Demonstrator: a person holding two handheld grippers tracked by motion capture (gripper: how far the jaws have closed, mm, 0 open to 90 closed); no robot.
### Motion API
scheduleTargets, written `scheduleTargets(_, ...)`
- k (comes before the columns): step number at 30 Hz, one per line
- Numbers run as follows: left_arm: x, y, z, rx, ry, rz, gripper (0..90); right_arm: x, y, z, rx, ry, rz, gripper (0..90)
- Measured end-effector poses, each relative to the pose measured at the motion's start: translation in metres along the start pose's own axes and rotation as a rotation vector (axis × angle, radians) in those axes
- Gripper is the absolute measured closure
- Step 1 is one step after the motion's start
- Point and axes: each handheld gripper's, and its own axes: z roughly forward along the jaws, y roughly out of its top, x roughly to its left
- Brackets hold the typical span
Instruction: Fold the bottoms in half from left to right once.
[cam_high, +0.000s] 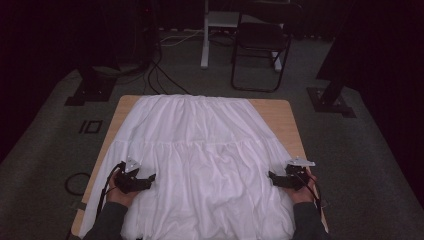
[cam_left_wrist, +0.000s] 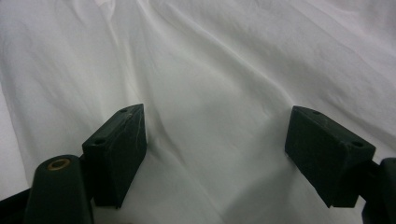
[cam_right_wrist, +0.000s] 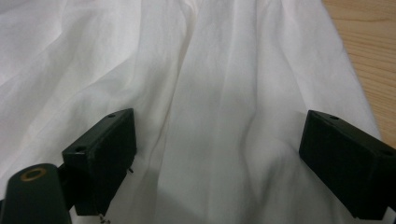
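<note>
White skirt (cam_high: 200, 160) spread flat over wooden counter (cam_high: 280, 112), gathered waistband at far edge, tiered hem falling off near edge toward person's sleeves. Left tool (cam_high: 146, 179) and right tool (cam_high: 272, 177) poised low at opposite sides of lower tier, both gaping wide with nothing clamped, bare cloth lying between black blocky pads (cam_left_wrist: 119, 154) in both gripper views. Thin, soft, wrinkle-prone woven fabric, likely light and limp, prone to sag and slide; best pinched at side edges or hem rather than mid-panel.
</note>
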Motion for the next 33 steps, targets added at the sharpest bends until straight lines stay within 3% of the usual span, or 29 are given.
scheduleTargets(14, 0.0, 0.0, 0.0, 0.0, 0.001, -0.002, 21.1, 0.001, -0.001, -0.001, -0.007, -0.003, 0.002, 14.3)
scheduleTargets(17, 0.001, 0.001, -0.001, 0.0, 0.011, -0.01, 24.5, 0.002, -0.001, -0.001, -0.007, -0.008, 0.007, 14.4)
scheduleTargets(20, 0.003, 0.001, -0.005, 0.004, 0.018, -0.024, 33.9, 0.003, -0.001, -0.001, -0.008, -0.01, 0.01, 14.5)
scheduleTargets(24, 0.007, 0.003, -0.018, -0.025, 0.024, -0.044, 34.1, 0.003, -0.001, -0.002, -0.007, -0.011, 0.011, 14.6)
scheduleTargets(28, 0.015, 0.003, -0.033, -0.043, 0.073, -0.061, 29.9, 0.003, -0.001, -0.002, -0.008, -0.011, 0.011, 14.6)
scheduleTargets(30, 0.02, 0.002, -0.039, -0.048, 0.076, -0.058, 28.8, 0.003, -0.001, -0.002, -0.008, -0.011, 0.011, 14.6)
scheduleTargets(31, 0.026, 0.0, -0.044, -0.038, 0.086, -0.069, 20.5, 0.003, -0.001, -0.002, -0.008, -0.011, 0.012, 14.6)
scheduleTargets(33, 0.029, -0.002, -0.046, -0.033, 0.084, -0.072, 19.0, 0.003, -0.001, -0.002, -0.008, -0.01, 0.012, 14.6)
